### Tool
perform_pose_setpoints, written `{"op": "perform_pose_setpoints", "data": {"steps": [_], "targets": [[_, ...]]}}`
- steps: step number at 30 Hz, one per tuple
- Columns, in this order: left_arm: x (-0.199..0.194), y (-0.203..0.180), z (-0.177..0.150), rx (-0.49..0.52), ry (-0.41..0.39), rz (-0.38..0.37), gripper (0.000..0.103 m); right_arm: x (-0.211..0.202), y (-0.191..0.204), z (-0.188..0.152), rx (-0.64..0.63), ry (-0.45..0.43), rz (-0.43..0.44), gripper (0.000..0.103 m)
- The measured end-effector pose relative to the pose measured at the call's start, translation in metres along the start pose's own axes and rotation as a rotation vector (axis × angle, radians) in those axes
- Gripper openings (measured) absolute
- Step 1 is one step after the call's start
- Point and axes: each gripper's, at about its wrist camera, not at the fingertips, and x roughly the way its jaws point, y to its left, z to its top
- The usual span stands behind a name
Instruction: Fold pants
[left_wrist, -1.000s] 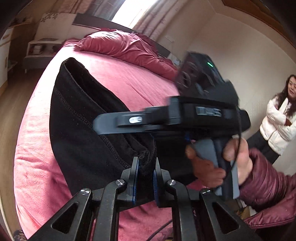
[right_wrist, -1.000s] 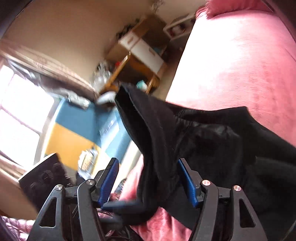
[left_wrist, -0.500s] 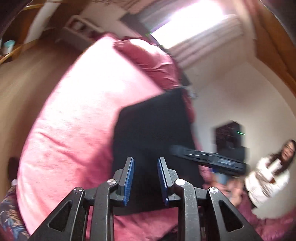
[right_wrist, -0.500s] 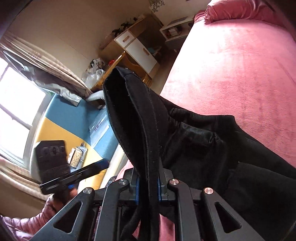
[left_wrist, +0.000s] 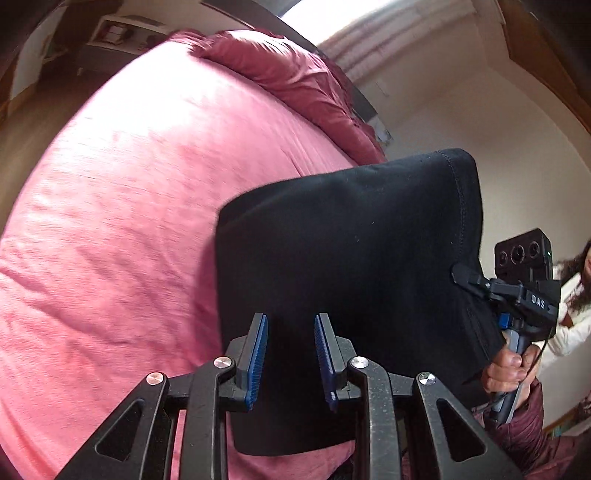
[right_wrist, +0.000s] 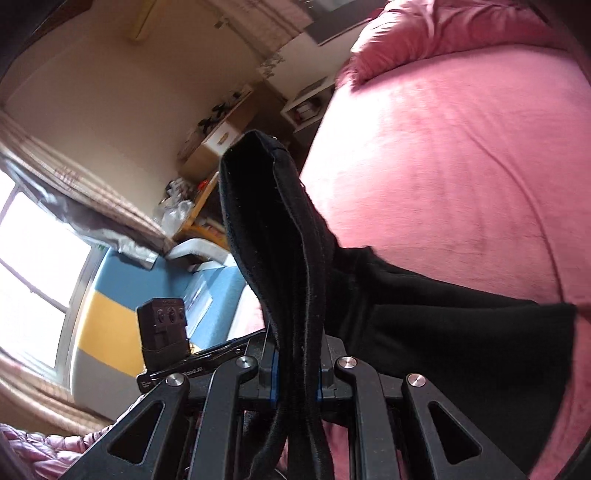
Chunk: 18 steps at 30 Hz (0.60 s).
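Right gripper (right_wrist: 295, 363) clamps the black pants (right_wrist: 280, 258) in its own view, while only the left view shows the left gripper (left_wrist: 290, 326) parted, holding nothing, over the pink bed (left_wrist: 129, 184).

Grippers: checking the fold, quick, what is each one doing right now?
Left gripper: open, fingers apart, holding nothing.
Right gripper: closed on the black pants.

Pants (left_wrist: 351, 258) draped on bed (left_wrist: 129, 221), near its front edge, one edge lifted off it. Left gripper (left_wrist: 290, 354) in front of pants, pads apart w/ nothing pinched. Right gripper (right_wrist: 295, 373) at pants' right side, lifted edge clamped btwn pads. Bedding bunched at bed's far end. Shelf unit (right_wrist: 306, 107) beyond bed's far left corner.
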Motion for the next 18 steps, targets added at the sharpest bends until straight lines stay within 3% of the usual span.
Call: {"op": "perform_pose_setpoints", "data": {"steps": [8, 18], "targets": [[0.060, -0.030, -0.030, 0.094, 0.189, 0.013, 0.026, -0.014, -0.095, -0.026, 0.188, -0.010, -0.121, 0.013], [0.090, -0.055, -0.042, 0.166, 0.263, 0.006, 0.026, -0.011, -0.170, -0.058, 0.290, -0.002, -0.209, 0.014]]}}
